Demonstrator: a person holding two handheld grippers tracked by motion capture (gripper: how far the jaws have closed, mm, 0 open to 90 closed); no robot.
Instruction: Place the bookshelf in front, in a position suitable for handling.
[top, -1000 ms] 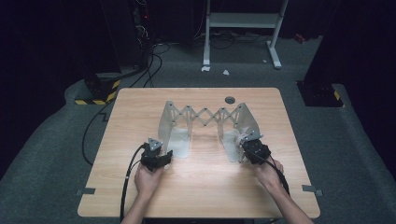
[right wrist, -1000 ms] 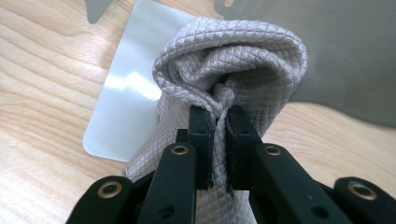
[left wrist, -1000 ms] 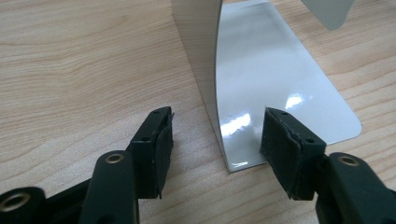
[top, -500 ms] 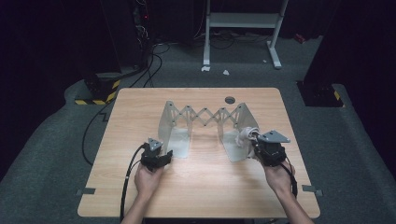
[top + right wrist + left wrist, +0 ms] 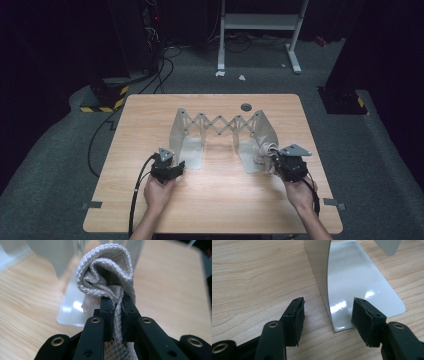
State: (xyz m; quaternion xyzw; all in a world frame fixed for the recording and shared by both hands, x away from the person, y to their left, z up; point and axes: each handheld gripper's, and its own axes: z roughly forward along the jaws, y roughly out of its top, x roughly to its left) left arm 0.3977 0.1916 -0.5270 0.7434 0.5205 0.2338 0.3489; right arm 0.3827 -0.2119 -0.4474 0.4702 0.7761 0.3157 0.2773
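A silver accordion rack [image 5: 220,122] stands stretched across the middle of the wooden table [image 5: 220,200], with a bent metal end plate at each side. My left gripper [image 5: 167,167] [image 5: 328,305] is open at the near corner of the left end plate [image 5: 357,277]; its jaws straddle the plate's upright edge without pressing on it. My right gripper [image 5: 287,165] [image 5: 116,301] is shut on a bunched beige quilted cloth [image 5: 107,265] [image 5: 265,152], held just in front of the right end plate [image 5: 72,307].
A round cable hole [image 5: 245,107] sits in the table behind the rack. On the floor beyond are a white stand [image 5: 260,22], black cables and a black-and-yellow striped base [image 5: 107,95]. Tape marks [image 5: 92,205] flag the table's near corners.
My right gripper has moved right and a little up with the cloth, drawing it away from the right end plate. The left gripper has stayed where it was.
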